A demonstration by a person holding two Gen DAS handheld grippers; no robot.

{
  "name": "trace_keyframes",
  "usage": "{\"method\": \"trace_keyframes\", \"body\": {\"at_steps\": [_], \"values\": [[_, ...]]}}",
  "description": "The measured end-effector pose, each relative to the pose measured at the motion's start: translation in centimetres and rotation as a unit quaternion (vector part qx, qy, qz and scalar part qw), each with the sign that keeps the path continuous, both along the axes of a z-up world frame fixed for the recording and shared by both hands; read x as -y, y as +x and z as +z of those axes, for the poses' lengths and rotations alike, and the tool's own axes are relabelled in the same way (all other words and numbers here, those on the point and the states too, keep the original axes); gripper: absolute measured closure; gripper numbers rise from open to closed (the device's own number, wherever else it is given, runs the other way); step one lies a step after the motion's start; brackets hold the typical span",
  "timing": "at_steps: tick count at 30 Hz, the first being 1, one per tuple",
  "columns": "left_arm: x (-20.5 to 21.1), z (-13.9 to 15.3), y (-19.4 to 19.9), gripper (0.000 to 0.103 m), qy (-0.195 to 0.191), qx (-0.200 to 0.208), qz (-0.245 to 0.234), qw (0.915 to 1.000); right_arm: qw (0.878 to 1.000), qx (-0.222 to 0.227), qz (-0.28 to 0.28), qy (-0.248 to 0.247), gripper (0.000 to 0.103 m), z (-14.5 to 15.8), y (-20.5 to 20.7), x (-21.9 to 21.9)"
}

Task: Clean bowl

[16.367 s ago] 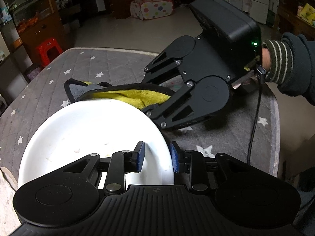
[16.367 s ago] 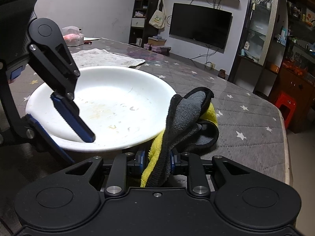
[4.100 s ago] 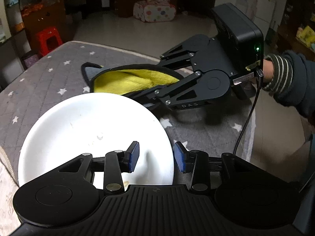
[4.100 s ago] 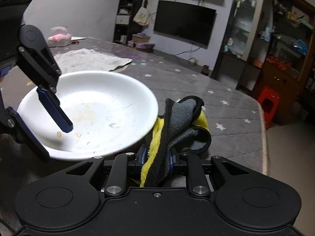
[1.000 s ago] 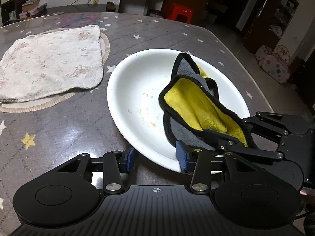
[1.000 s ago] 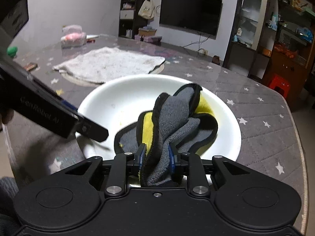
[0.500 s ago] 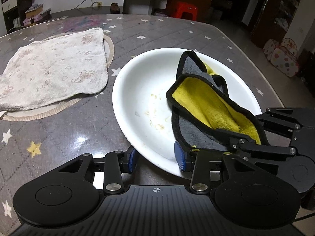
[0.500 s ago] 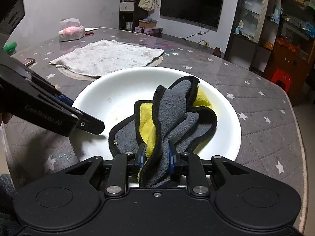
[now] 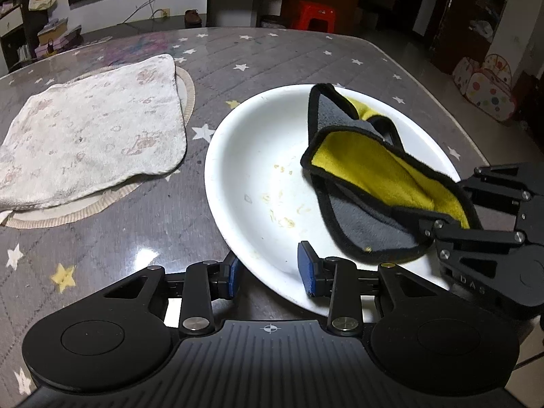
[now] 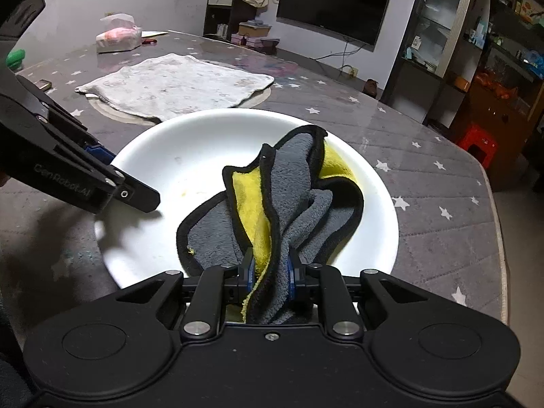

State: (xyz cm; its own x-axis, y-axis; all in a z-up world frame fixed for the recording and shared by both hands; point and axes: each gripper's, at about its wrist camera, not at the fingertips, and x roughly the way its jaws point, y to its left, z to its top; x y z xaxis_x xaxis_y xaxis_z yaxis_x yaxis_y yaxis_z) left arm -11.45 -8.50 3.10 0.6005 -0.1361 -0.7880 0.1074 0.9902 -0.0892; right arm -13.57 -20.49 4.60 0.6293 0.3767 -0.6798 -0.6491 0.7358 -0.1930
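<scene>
A wide white bowl [image 9: 244, 142] [image 10: 176, 149] sits on the star-patterned table, with small food bits on its floor. My left gripper [image 9: 268, 273] is open, one finger outside the near rim and one inside the bowl. My right gripper [image 10: 269, 277] is shut on a grey and yellow cloth [image 10: 289, 197], which lies spread inside the bowl. The cloth [image 9: 367, 183] and the right gripper's black body show in the left wrist view at the right.
A pale folded towel [image 9: 88, 132] [image 10: 176, 85] lies on a round mat left of the bowl. A tissue pack [image 10: 117, 37] stands at the table's far side. The table edge [image 10: 496, 224] runs close on the right; a red stool [image 10: 477, 144] stands beyond it.
The cloth has slid slightly further across the bowl floor with the right gripper. The left gripper has stayed straddling the near rim.
</scene>
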Motion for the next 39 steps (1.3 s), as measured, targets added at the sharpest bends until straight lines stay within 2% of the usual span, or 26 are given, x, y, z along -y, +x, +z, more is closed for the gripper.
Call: {"method": "trace_keyframes", "body": {"at_steps": [5, 13, 21, 29, 39], "values": [[0.0, 0.0, 0.0, 0.066, 0.005, 0.002, -0.006, 1.0000, 0.999, 0.025, -0.003, -0.024, 0.084, -0.3, 0.9, -0.1], [0.1, 0.0, 0.3, 0.065, 0.015, 0.000, -0.019, 0.9997, 0.998, 0.035, -0.004, -0.047, 0.084, -0.3, 3.3, -0.4], [0.2, 0.1, 0.3, 0.062, 0.024, 0.002, -0.030, 0.9993, 0.998, 0.041, -0.013, -0.038, 0.084, -0.7, 3.4, -0.3], [0.0, 0.1, 0.7, 0.062, 0.025, 0.000, -0.026, 0.9993, 0.999, 0.028, -0.023, -0.036, 0.084, -0.6, 2.4, -0.1], [0.1, 0.0, 0.9, 0.062, 0.038, 0.007, -0.027, 0.9989, 1.000, -0.024, -0.008, -0.015, 0.084, 0.4, 0.0, 0.0]]}}
